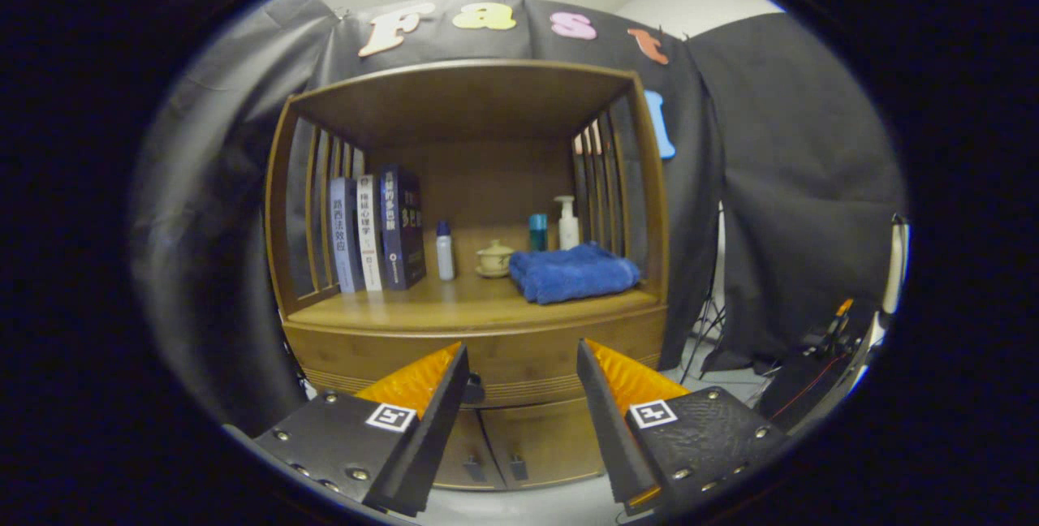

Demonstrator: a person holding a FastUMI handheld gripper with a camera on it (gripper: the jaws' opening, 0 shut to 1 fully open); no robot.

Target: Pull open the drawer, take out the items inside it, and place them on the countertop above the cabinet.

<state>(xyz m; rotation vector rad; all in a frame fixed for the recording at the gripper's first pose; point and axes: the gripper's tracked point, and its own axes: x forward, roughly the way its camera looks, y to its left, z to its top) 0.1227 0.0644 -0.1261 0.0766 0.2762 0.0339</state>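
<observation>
Low in the frame's centre, the gripper point(522, 360) hangs with jaws spread wide and empty, apparently lined up on the closed drawer point(487, 355) and its knob point(473, 388) just below the countertop point(454, 307) holding a blue towel point(572, 273).

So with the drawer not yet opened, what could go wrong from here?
1. The hand-held gripper is open, the small dark drawer knob beside one finger, not between the two; closing now would likely miss it.
2. The wooden cabinet countertop already carries a folded blue towel, a small white spray bottle and a lidded ceramic cup; items placed there might knock them.
</observation>
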